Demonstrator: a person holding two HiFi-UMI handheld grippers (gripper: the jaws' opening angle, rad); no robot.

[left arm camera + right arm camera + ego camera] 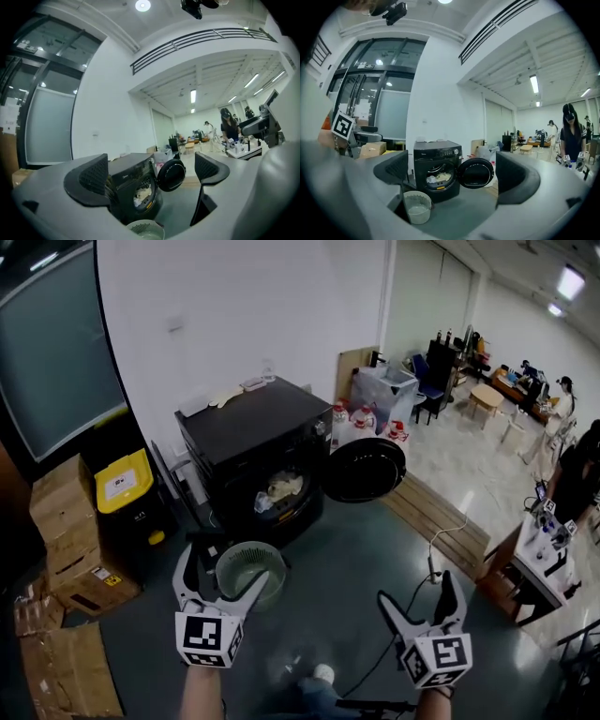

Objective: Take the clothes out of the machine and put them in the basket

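Both tools were held low over the grey floor (375,549), well back from the machine (258,451). The left tool (228,563) had its jaws spread wide with nothing between them; in the head view it hung just above the basket (246,570), and its own view looked past the jaws at the machine's front. The right tool (417,589) was likewise spread and empty, out to the right over bare floor, near a thin cable (433,554) that trailed across it.

The machine, a black front-loader, stood against the white wall. Its round door (366,470) hung fully open to the right. Pale clothes (281,488) lay bunched inside the drum, none of them out. The basket, a light round one with a slotted wall, sat on the floor just in front of the machine, to the left of the drum opening. It looked empty in the right gripper view.

Left of the machine stood a bin with a yellow lid (124,481), and beyond it stacked cardboard boxes (64,521). A person (572,479) stood at a bench (539,563) at the far right.
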